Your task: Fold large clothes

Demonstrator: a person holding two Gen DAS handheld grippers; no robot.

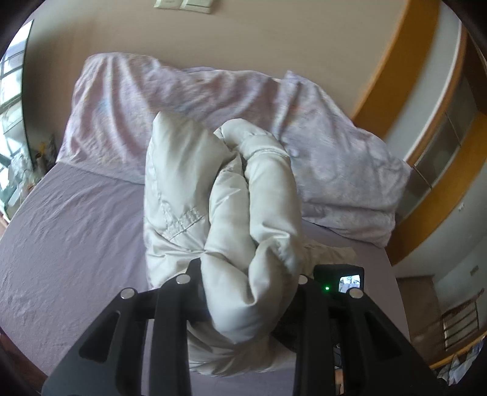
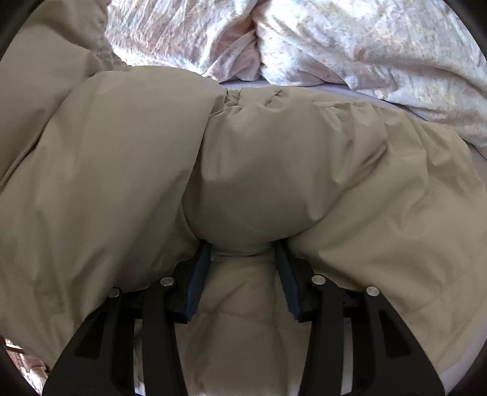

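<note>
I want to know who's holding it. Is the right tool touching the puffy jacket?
Touching. The right wrist view shows the right tool with a bulge of the puffy jacket pressed between its two blue pads.

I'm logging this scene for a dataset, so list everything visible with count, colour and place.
puffy jacket: one, off-white to beige, bunched at mid-bed
duvet: one, pale lilac print, heaped at the head of the bed
bed sheet: one, lilac, under it all
wall switch plate: one, cream, on the beige wall
window: one, far left
wooden trim: orange-brown, right wall
left tongs: black, closed around a jacket roll
right tongs: black with blue pads, closed on a fold of jacket; their small camera shows in the left view
</note>
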